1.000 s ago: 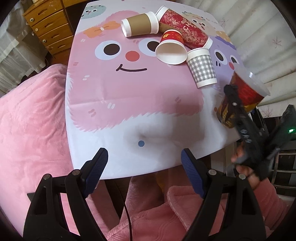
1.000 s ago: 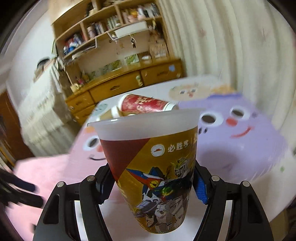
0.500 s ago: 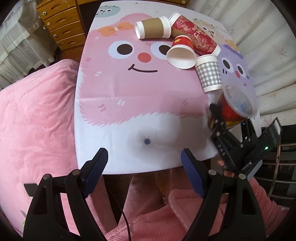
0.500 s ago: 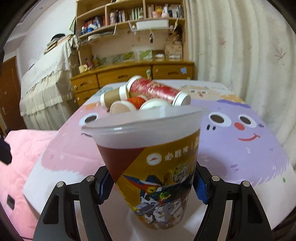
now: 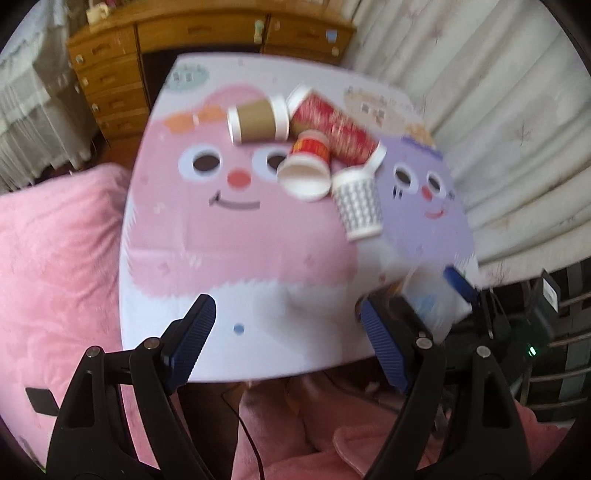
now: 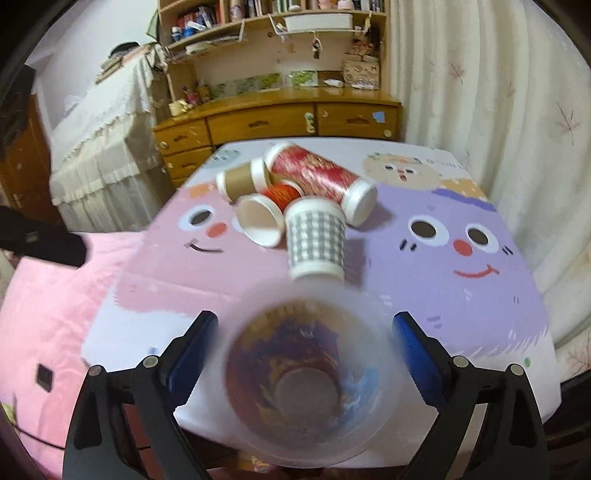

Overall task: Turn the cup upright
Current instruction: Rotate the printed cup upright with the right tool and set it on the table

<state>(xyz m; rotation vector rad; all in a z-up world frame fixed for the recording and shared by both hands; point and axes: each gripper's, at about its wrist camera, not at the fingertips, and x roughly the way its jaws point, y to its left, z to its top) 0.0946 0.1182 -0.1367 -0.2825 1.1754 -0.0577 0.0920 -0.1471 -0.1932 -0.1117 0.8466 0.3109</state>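
Right gripper (image 6: 304, 350) spread wide, blurred printed cup (image 6: 306, 373) between fingers, mouth toward camera, over near counter (image 6: 461, 314) edge; contact unclear. Left gripper (image 5: 284, 339) wide open, empty. Checked cup (image 6: 317, 240) lies just beyond printed cup.

— Behind the table (image 6: 480, 325) with its cartoon-face cloth we see a long wooden dresser (image 6: 280, 118) with rows of drawers, and above it open shelves (image 6: 266, 22) crowded with books and small things.

— We also see pale curtains (image 6: 480, 92) printed with leaves along the right side, a cream lace-edged cover (image 6: 99, 147) draped over furniture at the left, and a pink fleece blanket (image 5: 55, 240) beside the table. The wall (image 6: 85, 48) is white.
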